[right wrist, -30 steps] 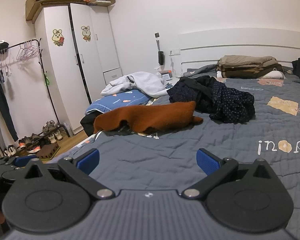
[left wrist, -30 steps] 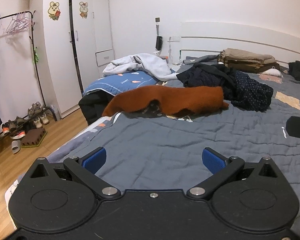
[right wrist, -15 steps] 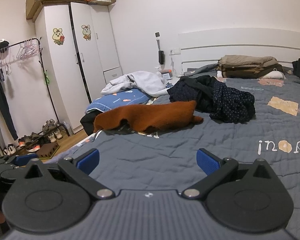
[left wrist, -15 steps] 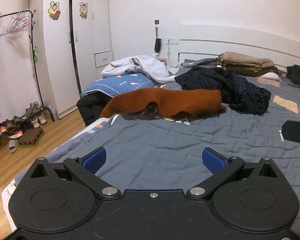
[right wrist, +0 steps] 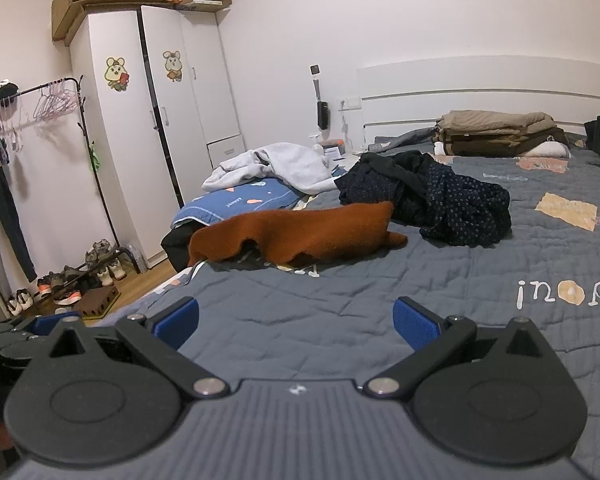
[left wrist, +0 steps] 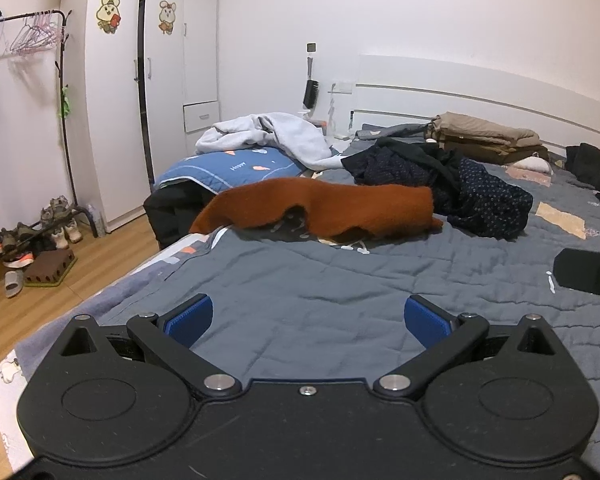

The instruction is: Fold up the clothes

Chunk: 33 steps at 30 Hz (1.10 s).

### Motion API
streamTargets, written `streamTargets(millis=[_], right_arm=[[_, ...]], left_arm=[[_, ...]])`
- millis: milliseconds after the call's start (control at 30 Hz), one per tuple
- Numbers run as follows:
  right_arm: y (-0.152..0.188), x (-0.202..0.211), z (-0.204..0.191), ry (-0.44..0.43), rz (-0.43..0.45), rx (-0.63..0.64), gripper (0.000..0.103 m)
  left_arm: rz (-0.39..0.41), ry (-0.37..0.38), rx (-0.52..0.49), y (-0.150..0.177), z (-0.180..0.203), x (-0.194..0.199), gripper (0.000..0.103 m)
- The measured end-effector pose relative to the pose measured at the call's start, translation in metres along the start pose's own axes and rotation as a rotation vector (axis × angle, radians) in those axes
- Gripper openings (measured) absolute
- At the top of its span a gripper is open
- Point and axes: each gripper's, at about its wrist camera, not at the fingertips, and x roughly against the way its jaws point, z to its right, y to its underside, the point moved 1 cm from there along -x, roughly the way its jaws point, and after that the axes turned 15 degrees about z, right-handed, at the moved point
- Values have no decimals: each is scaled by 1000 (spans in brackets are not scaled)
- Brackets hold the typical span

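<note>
The soft, floppy rust-brown sweater (left wrist: 324, 210) is spread on the gray quilt (left wrist: 300, 292), well ahead of the left gripper (left wrist: 307, 318) and right gripper (right wrist: 296, 322), both held wide and empty, and is best pinched by its near edge.

We saw a rust-orange sweater (left wrist: 320, 210) on a slate-grey quilt (left wrist: 340, 292), beside a navy garment with tiny pale dots (left wrist: 488, 200), a pale grey hoodie (left wrist: 284, 136) and a blue pillow with orange marks (left wrist: 236, 166). Both tools carried blue pads (right wrist: 176, 320) on black arms.
</note>
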Motion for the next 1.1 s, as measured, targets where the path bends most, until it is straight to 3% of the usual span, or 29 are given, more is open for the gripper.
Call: streamTargets(millis=[1100], right_arm=[[3, -6, -5, -21, -8, -2, 103]], left_arm=[[47, -9, -15, 1, -2, 0, 103]])
